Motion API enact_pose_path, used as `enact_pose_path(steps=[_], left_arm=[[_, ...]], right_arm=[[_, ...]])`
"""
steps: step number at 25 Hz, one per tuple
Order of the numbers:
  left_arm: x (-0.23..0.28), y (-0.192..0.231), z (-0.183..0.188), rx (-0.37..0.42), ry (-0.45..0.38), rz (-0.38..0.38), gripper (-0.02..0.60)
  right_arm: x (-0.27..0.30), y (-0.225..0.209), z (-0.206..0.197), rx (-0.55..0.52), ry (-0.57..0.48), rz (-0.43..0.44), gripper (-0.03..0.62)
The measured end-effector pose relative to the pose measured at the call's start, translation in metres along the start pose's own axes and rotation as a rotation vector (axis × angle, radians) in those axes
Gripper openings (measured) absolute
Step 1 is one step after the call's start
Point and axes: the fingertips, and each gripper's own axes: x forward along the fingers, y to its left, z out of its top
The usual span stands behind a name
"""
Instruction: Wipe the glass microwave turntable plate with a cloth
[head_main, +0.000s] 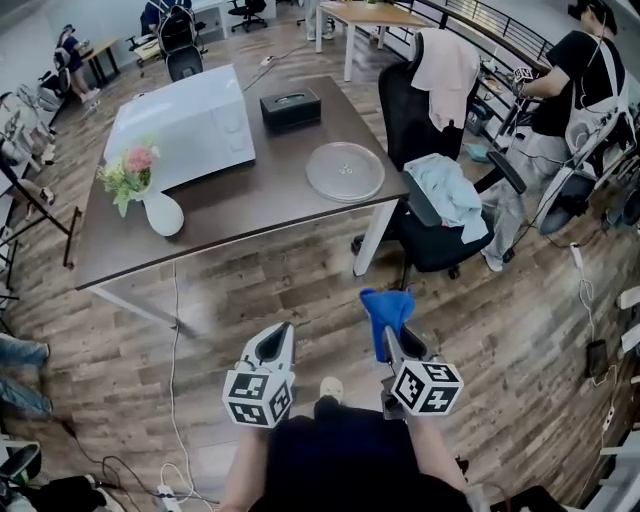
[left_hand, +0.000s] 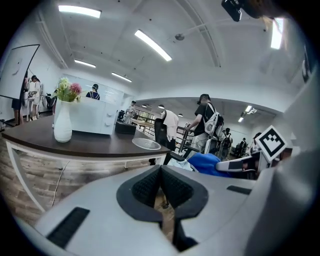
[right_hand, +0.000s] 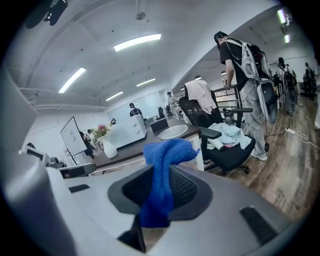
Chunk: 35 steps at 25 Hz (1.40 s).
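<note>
Pre-wipe: cloth gripped, plate untouched, 0 contact so far.
Head view: glass plate (head_main: 345, 171) lies flat near the right edge of the surface (head_main: 250, 205), beside the microwave (head_main: 185, 125); the 2 grippers hang over the floor well apart from it, right gripper (head_main: 388, 340) with the blue cloth (head_main: 386, 312), left gripper (head_main: 281, 335) bare. Left gripper view: jaws pressed together, nothing between them; plate (left_hand: 146, 144) far ahead. Right gripper view: jaws clamped on the cloth (right_hand: 162, 170), which stands up out of them; plate (right_hand: 173, 132) well beyond. My read: pickup done, approach and the whole wipe left.
</note>
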Motion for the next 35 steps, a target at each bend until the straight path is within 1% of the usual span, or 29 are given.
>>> enact_pose_path(steps=[3, 7, 15, 21, 27, 31, 35], left_arm=[[0.024, 0.002, 0.008, -0.003, -0.007, 0.003, 0.005], [0.045, 0.001, 0.014, -0.001, 0.002, 0.001, 0.005], [0.076, 0.002, 0.018, -0.007, 0.024, -0.023, 0.005], [0.11, 0.005, 0.024, 0.0, 0.045, -0.042, 0.005], [0.155, 0.031, 0.041, -0.016, 0.053, -0.032, 0.005], [0.192, 0.057, 0.055, -0.032, 0.071, -0.02, 0.005], [0.232, 0.08, 0.08, -0.038, 0.068, -0.021, 0.005]], right_arm=[[0.019, -0.01, 0.018, -0.007, -0.008, 0.01, 0.08], [0.032, -0.02, 0.028, 0.007, -0.004, 0.015, 0.08], [0.049, -0.034, 0.026, 0.045, 0.022, 0.007, 0.08], [0.069, -0.047, 0.033, 0.069, 0.035, -0.01, 0.08], [0.118, -0.058, 0.055, 0.075, 0.058, -0.015, 0.08], [0.162, -0.059, 0.08, 0.067, 0.071, -0.008, 0.08], [0.203, -0.063, 0.111, 0.06, 0.073, -0.013, 0.08]])
